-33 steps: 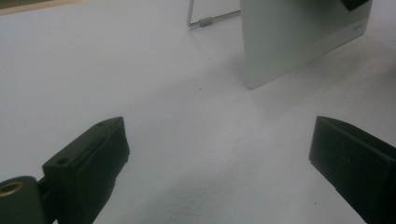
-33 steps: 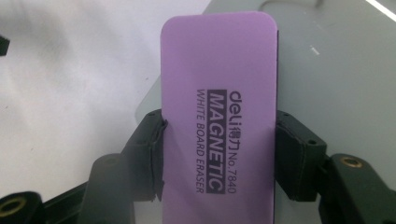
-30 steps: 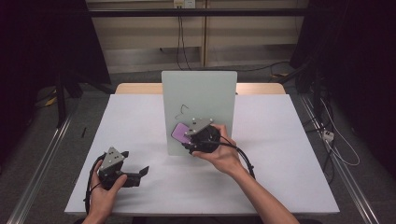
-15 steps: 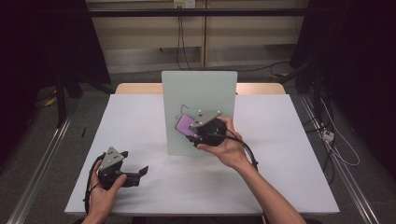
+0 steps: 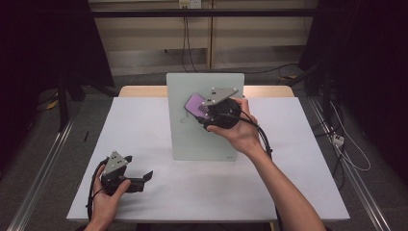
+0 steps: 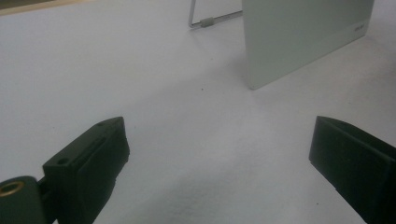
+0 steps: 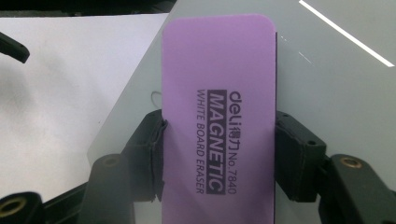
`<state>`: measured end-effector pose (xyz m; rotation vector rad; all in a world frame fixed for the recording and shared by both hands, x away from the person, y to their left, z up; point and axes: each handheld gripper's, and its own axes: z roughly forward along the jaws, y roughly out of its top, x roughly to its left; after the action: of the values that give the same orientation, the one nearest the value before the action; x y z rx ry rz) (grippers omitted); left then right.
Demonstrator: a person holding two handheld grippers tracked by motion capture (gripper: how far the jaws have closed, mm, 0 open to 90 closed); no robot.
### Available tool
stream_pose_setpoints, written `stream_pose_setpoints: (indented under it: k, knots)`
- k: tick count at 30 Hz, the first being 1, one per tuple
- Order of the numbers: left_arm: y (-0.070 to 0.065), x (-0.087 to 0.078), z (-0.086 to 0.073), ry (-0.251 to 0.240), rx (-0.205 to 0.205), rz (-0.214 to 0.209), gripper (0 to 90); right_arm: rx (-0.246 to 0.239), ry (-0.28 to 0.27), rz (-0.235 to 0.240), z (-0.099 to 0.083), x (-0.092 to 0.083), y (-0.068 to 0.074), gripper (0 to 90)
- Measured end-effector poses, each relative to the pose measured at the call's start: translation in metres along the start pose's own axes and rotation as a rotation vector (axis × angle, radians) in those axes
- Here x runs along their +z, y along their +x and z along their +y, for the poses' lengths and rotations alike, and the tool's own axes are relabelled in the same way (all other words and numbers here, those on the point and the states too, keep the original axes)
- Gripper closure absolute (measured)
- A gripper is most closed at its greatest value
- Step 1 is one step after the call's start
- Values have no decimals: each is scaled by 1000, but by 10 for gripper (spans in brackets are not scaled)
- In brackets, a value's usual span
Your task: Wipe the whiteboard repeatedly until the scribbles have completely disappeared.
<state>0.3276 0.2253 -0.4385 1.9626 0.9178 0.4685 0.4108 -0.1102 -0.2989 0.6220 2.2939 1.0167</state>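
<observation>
A purple magnetic whiteboard eraser (image 7: 217, 107) sits clamped between the black jaws of my right gripper (image 7: 218, 140), which is shut on its two long sides. In the high view the eraser (image 5: 196, 105) lies against the upper part of a small upright whiteboard (image 5: 192, 139) standing mid-table, and the right gripper (image 5: 204, 114) is in front of the board. A faint pen mark (image 7: 155, 98) shows on the board beside the eraser. My left gripper (image 5: 144, 177) rests near the table's front left, open, with bare table between its jaws (image 6: 219, 163).
The white table (image 5: 298, 144) stretches around the board, with a wooden edge behind it. The board's wire stand (image 6: 205, 21) shows at its side. Cables trail from both grippers. Dark floor and rails flank the table.
My right gripper has carried the eraser up the board's face, from its lower middle to its upper part. The left gripper has stayed still.
</observation>
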Motion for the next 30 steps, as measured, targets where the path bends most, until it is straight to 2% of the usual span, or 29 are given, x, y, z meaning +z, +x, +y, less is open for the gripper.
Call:
stream_pose_setpoints:
  k: [3, 6, 13, 22, 26, 30]
  knots:
    - [0, 0, -1, 2, -13, -6, 45, -11, 1, -6, 1, 4, 5, 416]
    - [0, 0, 0, 0, -9, 0, 45, -29, 23, -4, -1, 11, 15, 416]
    - [-1, -1, 0, -2, -3, -2, 45, -51, 57, 27, -8, 30, 37, 417]
    - [0, -2, 0, -4, -3, 0, 45, -85, 123, 114, -24, 54, 63, 416]
    - [-1, -2, -1, -8, -9, -2, 45, -78, 139, 158, -36, 63, 72, 417]
    - [-1, -2, -1, -6, -7, -1, 45, -75, 154, 182, -45, 68, 79, 416]
